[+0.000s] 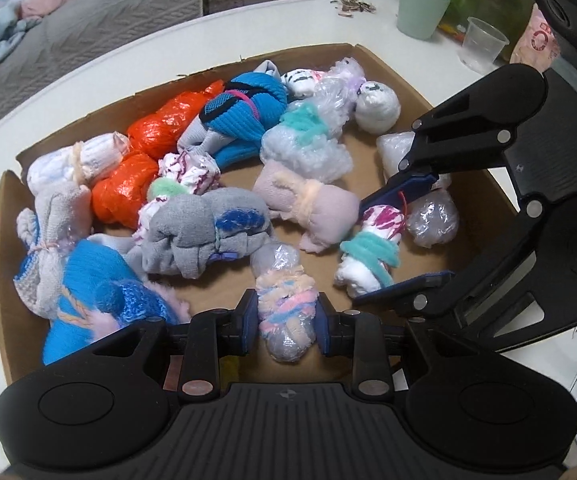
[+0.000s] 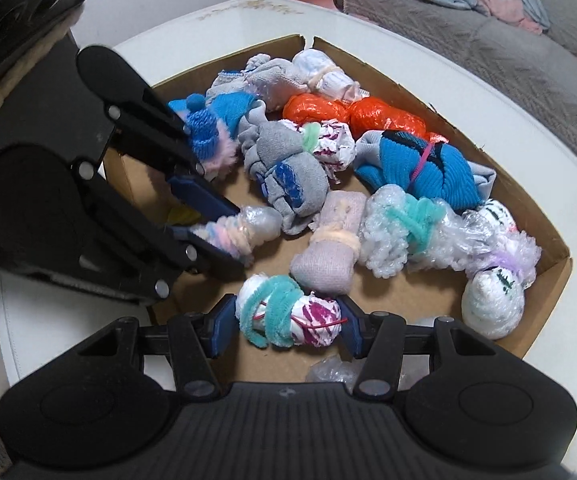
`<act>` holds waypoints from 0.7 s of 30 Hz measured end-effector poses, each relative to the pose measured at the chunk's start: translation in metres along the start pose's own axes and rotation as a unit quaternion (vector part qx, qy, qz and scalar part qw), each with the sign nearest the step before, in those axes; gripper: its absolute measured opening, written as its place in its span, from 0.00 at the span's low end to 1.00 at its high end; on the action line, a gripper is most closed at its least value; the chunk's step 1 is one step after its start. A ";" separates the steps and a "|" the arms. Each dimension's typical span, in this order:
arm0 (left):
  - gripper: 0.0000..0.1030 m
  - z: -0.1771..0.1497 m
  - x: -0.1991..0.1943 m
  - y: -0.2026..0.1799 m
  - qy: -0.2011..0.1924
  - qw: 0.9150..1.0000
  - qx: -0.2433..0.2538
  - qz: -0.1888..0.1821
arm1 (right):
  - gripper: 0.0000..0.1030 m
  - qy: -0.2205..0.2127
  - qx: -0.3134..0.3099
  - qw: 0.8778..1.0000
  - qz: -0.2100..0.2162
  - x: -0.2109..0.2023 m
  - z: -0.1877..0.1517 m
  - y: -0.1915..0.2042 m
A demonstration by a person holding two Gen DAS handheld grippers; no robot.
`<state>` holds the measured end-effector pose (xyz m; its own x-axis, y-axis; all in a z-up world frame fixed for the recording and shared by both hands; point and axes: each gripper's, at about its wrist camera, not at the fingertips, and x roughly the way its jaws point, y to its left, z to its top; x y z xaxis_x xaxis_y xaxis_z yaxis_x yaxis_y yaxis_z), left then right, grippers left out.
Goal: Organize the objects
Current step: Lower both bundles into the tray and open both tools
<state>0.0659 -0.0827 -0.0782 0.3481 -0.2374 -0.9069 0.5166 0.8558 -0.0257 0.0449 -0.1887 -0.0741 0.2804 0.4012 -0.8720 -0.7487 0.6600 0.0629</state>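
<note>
two tools work low inside a shallow cardboard tray (image 1: pixel 372 56) of tied bundles on a white desk (image 1: pixel 248 28). the left tool (image 1: pixel 286 326) is clenched on a clear plastic bundle wound with pastel yarn (image 1: pixel 284 304), its blue pads pressing both sides; the right wrist view shows the same grip from the side (image 2: pixel 228 236). the right tool (image 2: pixel 284 326) brackets a white and magenta bundle wrapped in teal chenille (image 2: pixel 288 318), pads at either end of it, grasping it near the tray's front edge. between the two bundles lies a pale pink roll tied with peach yarn (image 1: pixel 308 208). further back sit a grey sock bundle (image 1: pixel 204 232), two orange plastic bundles (image 1: pixel 144 160) and a blue knit bundle (image 1: pixel 244 112). a green cup (image 1: pixel 422 8) and a clear cup (image 1: pixel 482 44) stand on the desk beyond the tray.
</note>
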 end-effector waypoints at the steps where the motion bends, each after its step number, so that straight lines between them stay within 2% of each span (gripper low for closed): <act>1: 0.35 0.002 0.000 0.001 0.003 1.000 -0.007 -0.003 | 0.48 0.000 0.001 1.000 0.004 0.000 0.000 0.000; 5: 0.41 0.006 0.000 0.009 0.016 0.998 -0.060 -0.016 | 0.52 0.006 0.011 1.000 0.008 0.002 0.001 -0.003; 7: 0.51 0.008 0.001 0.009 0.020 0.997 -0.075 -0.012 | 0.54 0.007 0.014 1.000 0.006 0.002 0.001 -0.003; 8: 0.62 0.008 0.001 0.009 0.021 0.996 -0.082 -0.006 | 0.55 0.007 0.015 1.000 0.004 0.002 0.001 -0.003; 9: 0.68 0.009 0.001 0.010 0.021 0.996 -0.088 -0.003 | 0.56 0.008 0.018 1.000 0.003 0.002 0.001 -0.003; 14: 0.71 0.009 0.003 0.009 0.022 0.995 -0.095 -0.001 | 0.57 0.019 0.024 1.000 -0.001 0.002 0.001 -0.003; 19: 0.72 0.005 0.002 0.011 0.019 0.993 -0.118 0.005 | 0.60 0.028 0.039 0.999 -0.023 0.001 0.001 -0.004; 21: 0.75 0.004 0.003 0.010 0.018 0.992 -0.125 0.007 | 0.61 0.034 0.044 0.998 -0.031 0.002 0.001 -0.003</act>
<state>0.0756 -0.0767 -0.0791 0.3232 -0.2119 -0.9223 0.3005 0.9471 -0.1123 0.0479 -0.1891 -0.0754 0.2804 0.3153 -0.9066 -0.6752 0.7361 0.0472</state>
